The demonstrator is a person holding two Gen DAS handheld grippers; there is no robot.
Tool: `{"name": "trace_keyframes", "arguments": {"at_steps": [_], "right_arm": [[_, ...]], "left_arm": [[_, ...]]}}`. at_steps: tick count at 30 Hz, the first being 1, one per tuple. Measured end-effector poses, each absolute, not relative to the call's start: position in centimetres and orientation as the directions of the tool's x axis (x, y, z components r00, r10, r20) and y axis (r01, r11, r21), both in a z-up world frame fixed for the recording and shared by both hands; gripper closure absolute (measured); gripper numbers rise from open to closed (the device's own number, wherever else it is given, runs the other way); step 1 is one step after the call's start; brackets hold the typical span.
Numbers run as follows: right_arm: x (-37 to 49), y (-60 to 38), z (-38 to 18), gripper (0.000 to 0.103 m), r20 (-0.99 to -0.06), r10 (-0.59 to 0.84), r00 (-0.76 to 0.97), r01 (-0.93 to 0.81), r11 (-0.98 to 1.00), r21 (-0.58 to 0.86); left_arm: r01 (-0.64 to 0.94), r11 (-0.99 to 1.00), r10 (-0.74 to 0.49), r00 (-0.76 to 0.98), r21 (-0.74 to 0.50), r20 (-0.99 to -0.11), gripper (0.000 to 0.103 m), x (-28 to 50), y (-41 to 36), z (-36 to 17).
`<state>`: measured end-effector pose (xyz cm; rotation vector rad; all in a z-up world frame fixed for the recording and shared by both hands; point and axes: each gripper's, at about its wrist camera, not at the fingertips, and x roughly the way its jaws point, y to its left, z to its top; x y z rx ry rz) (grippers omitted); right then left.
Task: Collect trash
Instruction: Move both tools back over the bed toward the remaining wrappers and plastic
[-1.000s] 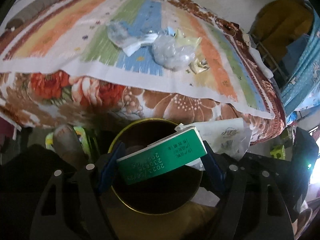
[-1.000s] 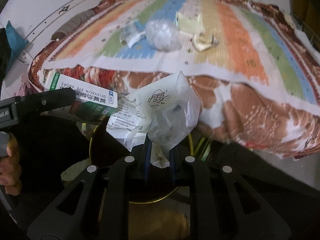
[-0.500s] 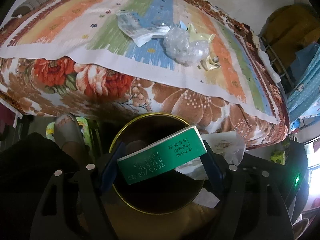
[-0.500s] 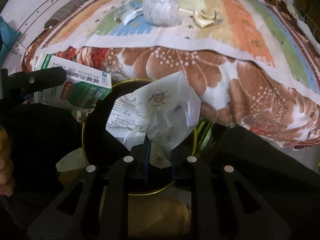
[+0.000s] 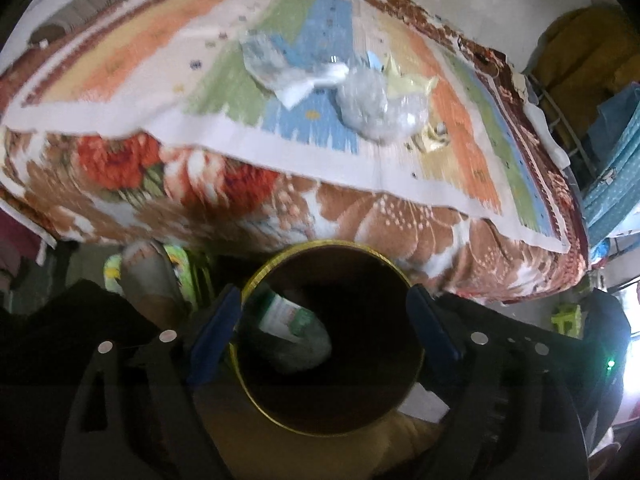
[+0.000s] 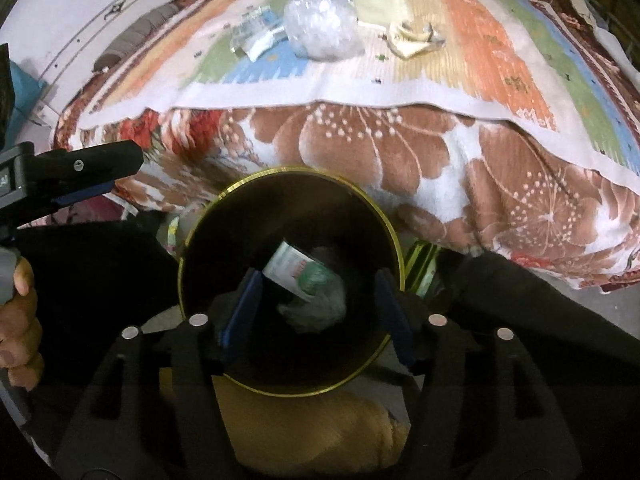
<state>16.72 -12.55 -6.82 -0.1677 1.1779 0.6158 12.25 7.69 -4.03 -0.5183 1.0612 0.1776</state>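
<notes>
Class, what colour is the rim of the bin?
Gold-yellow; the bin's rim shows best in the right wrist view.

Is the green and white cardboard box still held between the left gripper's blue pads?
No, the green and white cardboard box lies inside the gold-rimmed bin; nothing sits between the pads.

One gold-rimmed bin (image 6: 390, 216) beside the bed; inside it, one green-and-white box (image 6: 296, 270) and one crumpled wrapper (image 6: 320, 312). Beyond it, on the striped mat (image 6: 480, 40), four scraps.
</notes>
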Motion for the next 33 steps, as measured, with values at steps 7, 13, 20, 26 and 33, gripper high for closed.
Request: {"name": "trace_keyframes", "arguments": {"at_steps": [7, 13, 20, 26, 33], "right_arm": [[17.6, -12.9, -4.9, 0.032, -0.866, 0.406, 0.292, -0.528, 0.824, 0.208], [18.4, -12.7, -3.2, 0.020, -0.839, 0.426, 0.338, -0.546, 0.815, 0.193], [19.5, -11.6, -0.9, 0.010, -0.807, 0.448, 0.386, -0.590, 0.792, 0.157], [20.7, -10.5, 0.1, 0.009, -0.788, 0.474, 0.393, -0.613, 0.774, 0.159], [22.5, -8.9, 1.2, 0.009, -0.766, 0.485, 0.421, -0.643, 0.756, 0.125]], "left_arm": [[-0.370, 0.905, 0.005, 0.502, -0.210, -0.865, 0.015, 12.8, 8.3, -2.2], [-0.359, 0.926, 0.081, 0.497, -0.119, -0.864, 0.008, 14.0, 9.4, -0.8], [-0.398, 0.901, 0.061, 0.512, -0.173, -0.857, 0.006, 15.4, 12.8, 0.6], [-0.454, 0.851, 0.012, 0.520, -0.265, -0.854, 0.006, 17.3, 15.6, 0.2], [-0.469, 0.809, -0.050, 0.545, -0.354, -0.837, 0.006, 20.0, 18.2, -0.5]]}}
